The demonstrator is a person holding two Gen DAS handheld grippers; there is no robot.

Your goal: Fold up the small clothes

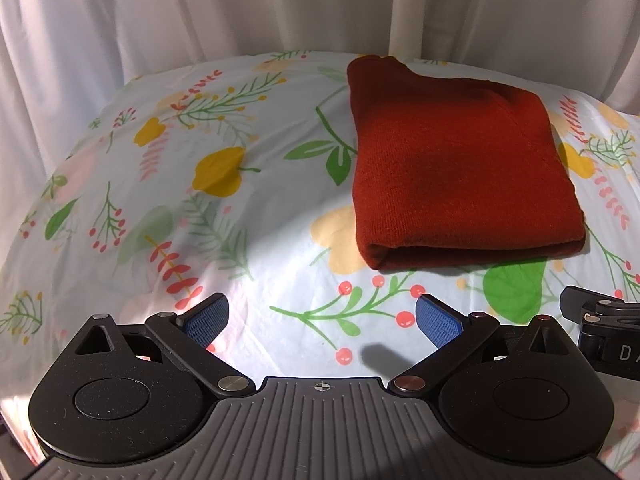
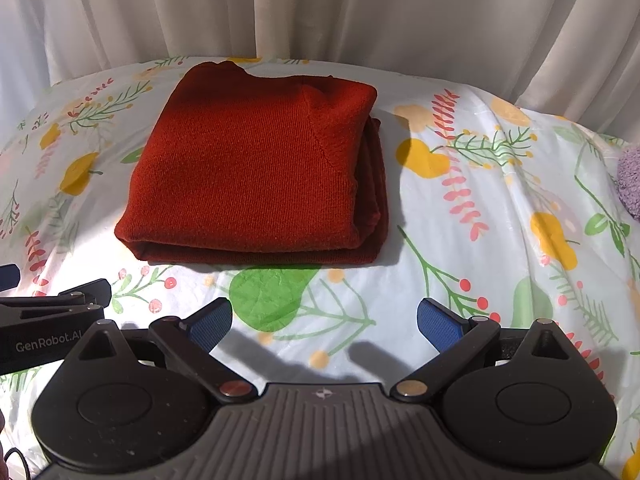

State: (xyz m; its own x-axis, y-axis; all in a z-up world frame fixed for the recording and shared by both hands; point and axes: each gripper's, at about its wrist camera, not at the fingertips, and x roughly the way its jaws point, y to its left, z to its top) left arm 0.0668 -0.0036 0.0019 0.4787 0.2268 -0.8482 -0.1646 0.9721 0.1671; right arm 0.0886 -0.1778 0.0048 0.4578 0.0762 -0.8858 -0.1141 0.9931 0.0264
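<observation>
White curtains [image 2: 320, 8] backed the floral sheet [image 2: 460, 240]. My left gripper [image 1: 322, 316] and right gripper [image 2: 324, 320] stood spread wide, holding nothing; the rust sweater [image 2: 256, 168] lay folded just ahead of both. I judged only squaring its loose right-hand layers remained.

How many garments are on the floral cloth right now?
2 visible: a folded rust-red knit garment mid-cloth ahead of both open grippers, and a fuzzy lilac item cut off at the right wrist view's right edge. Others may be out of view.
</observation>
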